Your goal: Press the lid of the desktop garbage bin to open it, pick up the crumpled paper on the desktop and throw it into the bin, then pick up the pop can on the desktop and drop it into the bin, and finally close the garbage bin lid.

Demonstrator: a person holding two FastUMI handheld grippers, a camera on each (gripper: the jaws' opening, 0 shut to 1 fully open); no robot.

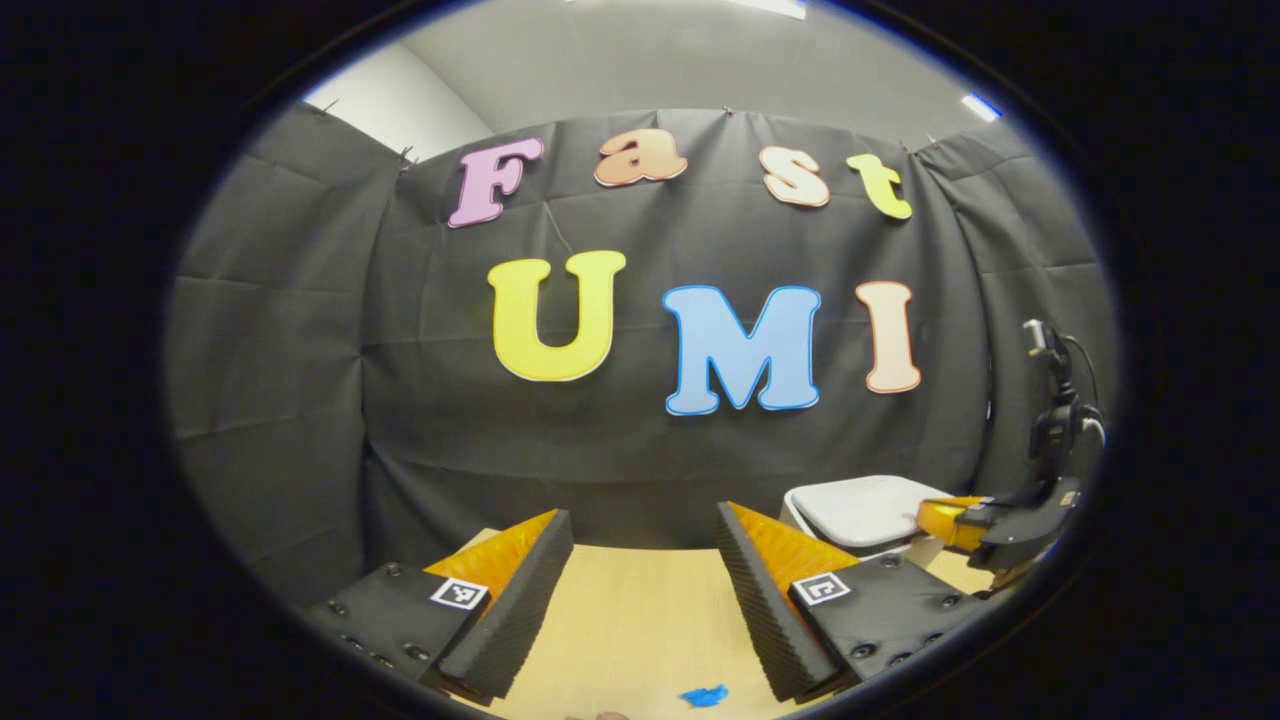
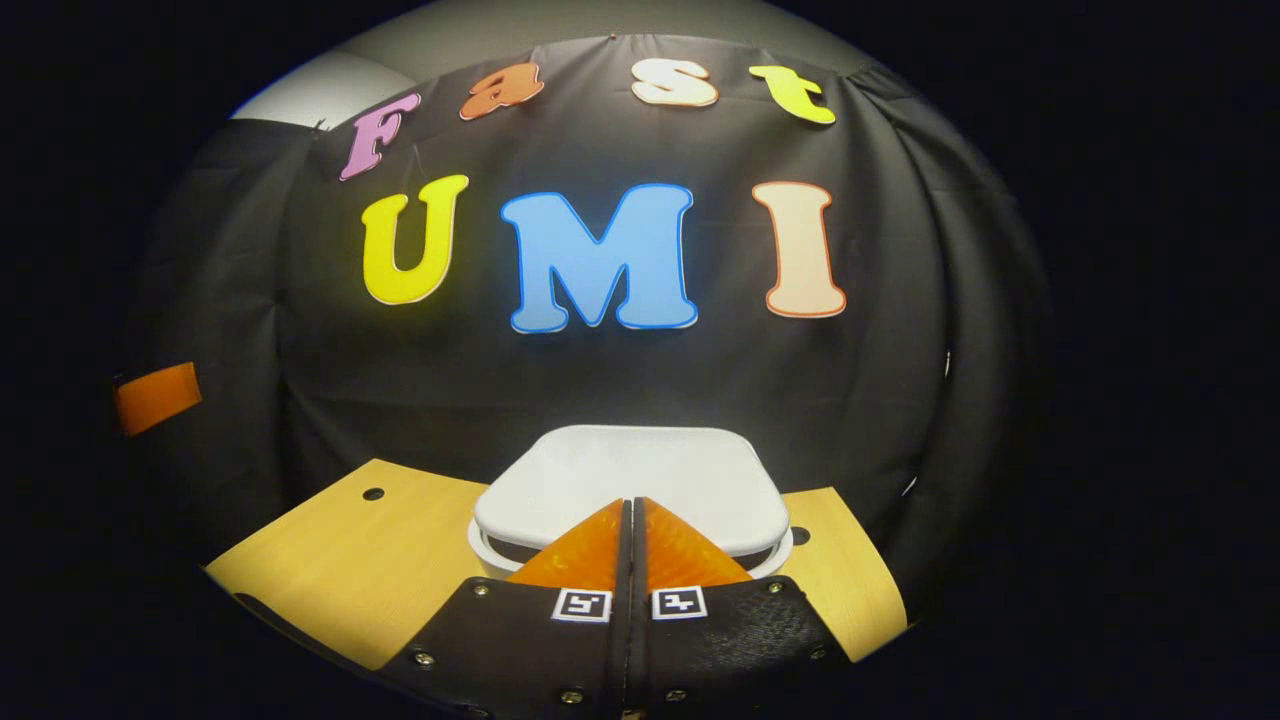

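The white garbage bin stands at the back of the wooden table, its lid lying flat and closed. My right gripper is shut with nothing between its fingers, and its tips hang over the lid's near edge. I cannot tell whether they touch it. In the left gripper view the bin is at the right, with the right gripper reaching over its right side. My left gripper is open and empty above the table. A small blue crumpled piece, probably the paper, lies on the table just below it.
The light wooden table runs to the black cloth wall behind the bin. It has small holes beside the bin, left and right. An orange strip shows at the far left of the right gripper view.
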